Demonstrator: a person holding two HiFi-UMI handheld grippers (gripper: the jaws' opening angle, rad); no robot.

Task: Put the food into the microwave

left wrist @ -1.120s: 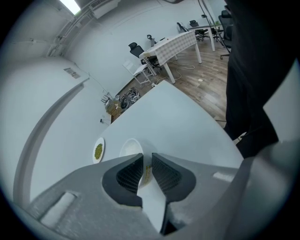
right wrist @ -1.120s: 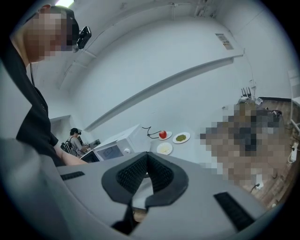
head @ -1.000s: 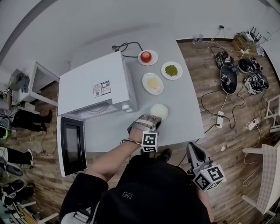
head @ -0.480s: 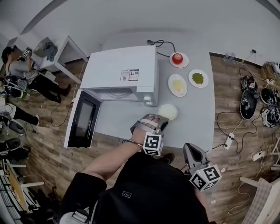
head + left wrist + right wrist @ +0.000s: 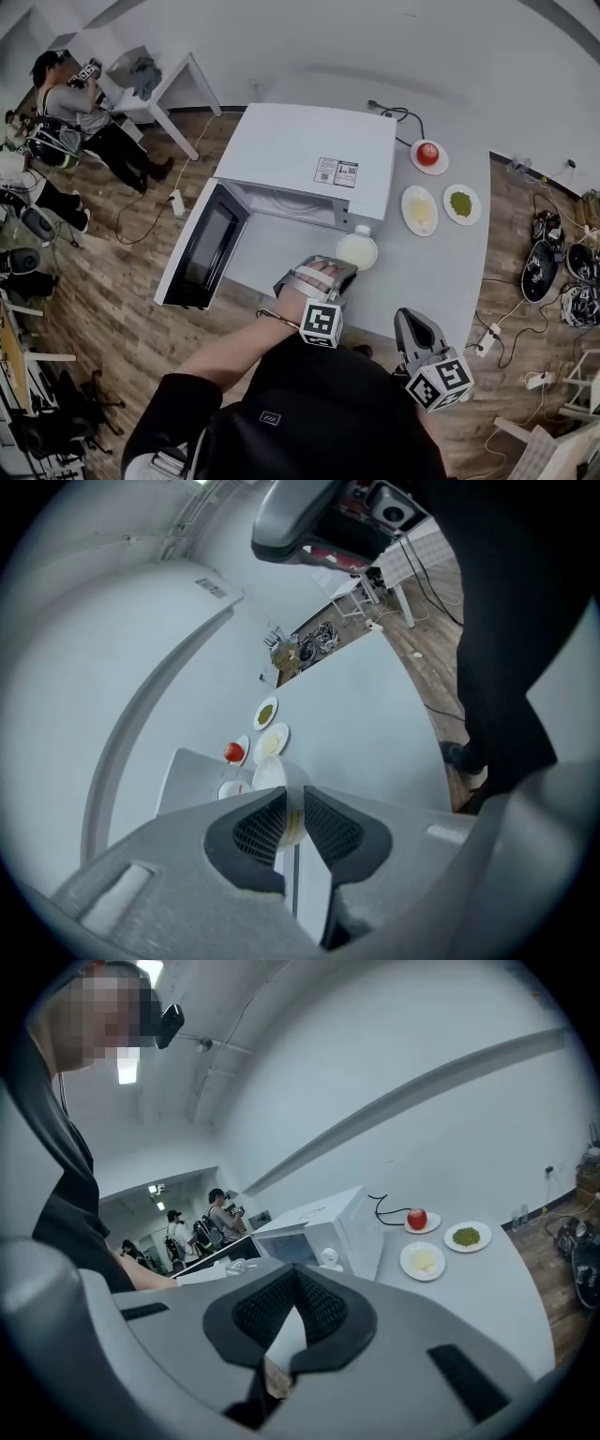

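Note:
A white microwave (image 5: 309,159) stands on the grey table (image 5: 441,272) with its door (image 5: 204,246) swung open to the left. My left gripper (image 5: 342,267) is shut on the near rim of a small white plate (image 5: 357,250) of pale food, held just off the microwave's front right corner. In the left gripper view the pads (image 5: 267,822) pinch that plate's edge (image 5: 272,775). My right gripper (image 5: 405,317) hangs by my body off the table's near edge, its jaws (image 5: 298,1274) shut with nothing between them.
Three plates sit to the right of the microwave: an apple (image 5: 427,155), pale food (image 5: 420,210), green food (image 5: 460,203). A black cable (image 5: 394,112) lies behind the microwave. Cables and gear (image 5: 553,272) cover the floor at right. People and a white table (image 5: 159,84) are at far left.
The plate has left the table in my left gripper and moved left, closer to the microwave's front. My head has turned left, so the open door shows more fully.

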